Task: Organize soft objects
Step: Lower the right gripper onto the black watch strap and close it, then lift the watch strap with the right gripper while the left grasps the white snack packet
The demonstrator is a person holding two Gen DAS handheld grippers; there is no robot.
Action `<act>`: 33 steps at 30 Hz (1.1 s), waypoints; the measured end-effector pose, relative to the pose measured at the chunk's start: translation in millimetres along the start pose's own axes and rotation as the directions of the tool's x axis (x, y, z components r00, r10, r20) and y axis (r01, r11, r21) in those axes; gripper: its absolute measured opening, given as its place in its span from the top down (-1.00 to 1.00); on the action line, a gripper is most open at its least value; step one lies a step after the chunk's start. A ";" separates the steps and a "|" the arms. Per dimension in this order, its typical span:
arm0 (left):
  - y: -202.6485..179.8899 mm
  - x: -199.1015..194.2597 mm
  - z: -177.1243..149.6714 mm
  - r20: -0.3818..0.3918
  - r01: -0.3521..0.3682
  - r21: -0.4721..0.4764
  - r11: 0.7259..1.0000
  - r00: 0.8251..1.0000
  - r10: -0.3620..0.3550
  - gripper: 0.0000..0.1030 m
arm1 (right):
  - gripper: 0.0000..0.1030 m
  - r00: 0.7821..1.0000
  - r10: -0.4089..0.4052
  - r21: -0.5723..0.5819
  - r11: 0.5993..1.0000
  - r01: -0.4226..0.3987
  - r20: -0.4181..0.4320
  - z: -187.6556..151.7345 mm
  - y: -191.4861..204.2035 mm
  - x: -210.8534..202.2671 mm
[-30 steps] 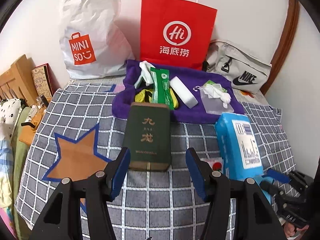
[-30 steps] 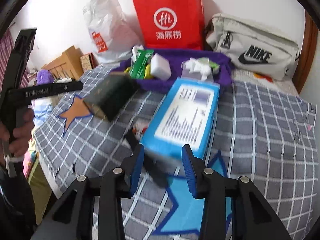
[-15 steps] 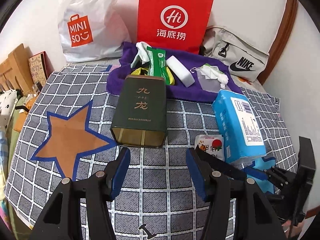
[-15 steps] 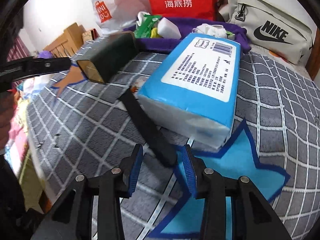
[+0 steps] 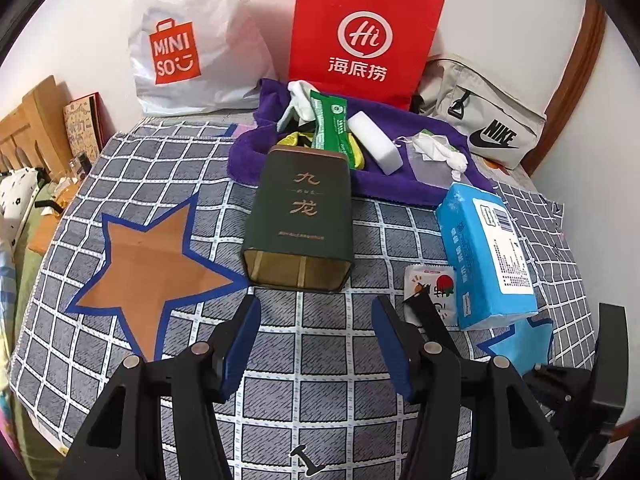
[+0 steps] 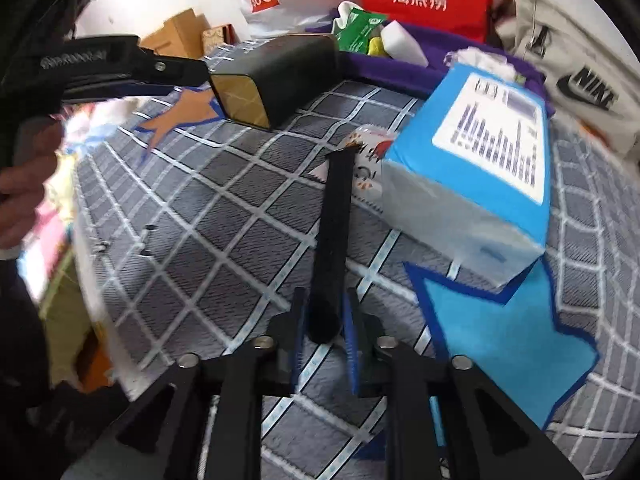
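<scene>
**A:** Where is the black strip point(image 6: 334, 240) in relation to the right hand-held gripper point(image 6: 325, 334)?

**B:** It lies flat on the grey checked cloth point(image 6: 224, 240), running away from that hand-held gripper toward the small snack packet point(image 6: 366, 148). Its near end sits right between the two blue-padded fingers. The blue tissue pack point(image 6: 480, 168) lies just to the right of it, partly over a light-blue star patch point(image 6: 500, 328).

**B:** The jaws there have just been closing, and now stand narrow, with the strip's end between them. The picture is blurred, so I cannot tell whether the pads actually press on it.

**A:** And the left hand-held gripper point(image 5: 316, 340)?

**B:** It hovers above the cloth, roughly half open, with nothing between its fingers. The dark green tin point(image 5: 300, 220) lies on its side just beyond the fingertips, open end facing them, apart from both.

**A:** The soft things?

**B:** Behind the tin a purple towel point(image 5: 400, 188) lies spread on the cloth, carrying a green sachet point(image 5: 332, 128), a white sponge block point(image 5: 376, 142) and crumpled white tissue point(image 5: 436, 150). Against the wall stand a white Miniso bag point(image 5: 188, 40), a red paper bag point(image 5: 360, 36) and a grey Nike pouch point(image 5: 484, 120).
</scene>
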State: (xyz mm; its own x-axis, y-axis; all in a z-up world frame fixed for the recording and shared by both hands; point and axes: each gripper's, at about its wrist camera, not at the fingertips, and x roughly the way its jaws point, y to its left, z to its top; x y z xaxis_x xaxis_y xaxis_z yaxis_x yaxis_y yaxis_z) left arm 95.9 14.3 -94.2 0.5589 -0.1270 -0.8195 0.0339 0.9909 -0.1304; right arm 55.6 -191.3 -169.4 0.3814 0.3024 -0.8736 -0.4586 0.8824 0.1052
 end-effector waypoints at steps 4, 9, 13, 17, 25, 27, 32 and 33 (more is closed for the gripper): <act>8.3 0.5 -3.7 -0.005 0.001 -0.015 1.000 1.000 -0.001 -0.08 | 0.11 1.000 -0.004 0.030 1.000 0.004 0.026 13.8 4.1 10.8; 21.4 4.5 -6.3 -0.014 0.008 -0.042 0.999 1.000 -0.008 -0.08 | 0.28 0.993 -0.083 -0.025 0.996 0.085 0.080 22.7 21.8 25.0; 28.8 5.8 -7.2 -0.018 0.020 -0.055 0.998 1.000 -0.021 -0.08 | 0.61 0.994 -0.072 -0.049 0.996 0.076 0.076 22.0 29.4 24.0; 34.2 5.8 -6.7 -0.016 0.037 -0.067 0.997 0.999 -0.038 -0.08 | 0.57 0.996 -0.062 -0.007 0.998 0.063 0.065 26.6 25.8 25.4; 38.1 5.1 -10.5 -0.022 0.038 -0.064 0.997 0.999 -0.040 -0.08 | 0.61 0.992 -0.091 -0.036 0.995 0.094 0.093 28.0 40.6 30.0; 40.0 4.2 -11.2 -0.021 0.036 -0.072 0.997 0.999 -0.038 -0.08 | 0.61 0.995 -0.055 -0.045 0.997 0.058 0.079 24.8 45.5 27.0; 41.2 1.9 -14.7 -0.022 0.018 -0.075 0.997 1.000 -0.020 -0.08 | 0.62 0.997 0.027 -0.048 0.999 -0.024 0.074 13.9 59.8 18.8; 40.2 1.9 -15.7 -0.024 0.013 -0.073 0.997 1.000 -0.015 -0.08 | 0.62 0.996 0.033 -0.043 0.999 -0.030 0.078 13.3 59.8 17.2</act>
State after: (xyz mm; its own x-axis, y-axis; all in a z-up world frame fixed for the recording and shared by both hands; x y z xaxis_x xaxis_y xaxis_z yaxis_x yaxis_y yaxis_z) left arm 85.3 53.2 -109.8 0.5387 -0.1425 -0.8304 -0.0192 0.9833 -0.1811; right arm 45.4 -128.6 -171.9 0.4270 0.3588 -0.8300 -0.5040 0.8565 0.1109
